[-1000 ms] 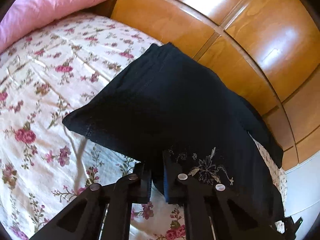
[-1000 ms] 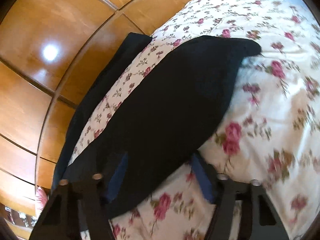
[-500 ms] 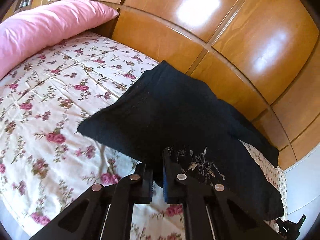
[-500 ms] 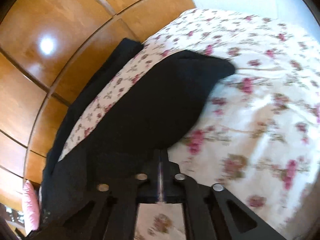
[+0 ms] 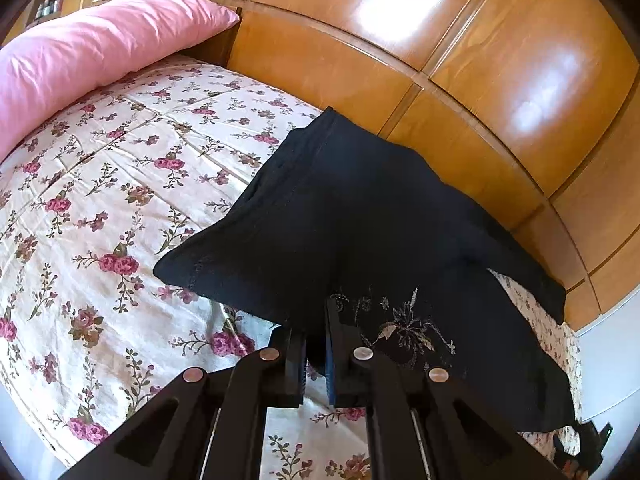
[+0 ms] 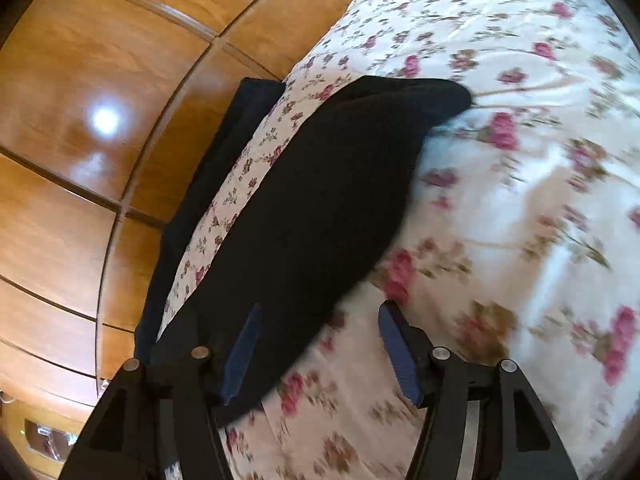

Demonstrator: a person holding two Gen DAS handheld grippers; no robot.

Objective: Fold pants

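The black pants lie on a floral bedspread, with grey flower embroidery near my left gripper. My left gripper is shut on the near edge of the pants and holds a fold of cloth between its pads. In the right wrist view the pants stretch away as a long dark leg. My right gripper is open. Its left finger lies on the cloth and its right finger is over the bedspread. One part of the pants hangs off the far bed edge.
A pink pillow lies at the head of the bed, far left. A glossy wooden wardrobe runs close along the far side of the bed and also shows in the right wrist view.
My right gripper was shut half a second ago and is open now, the pant leg released. My left gripper stays shut on the pants and has pulled back and risen.
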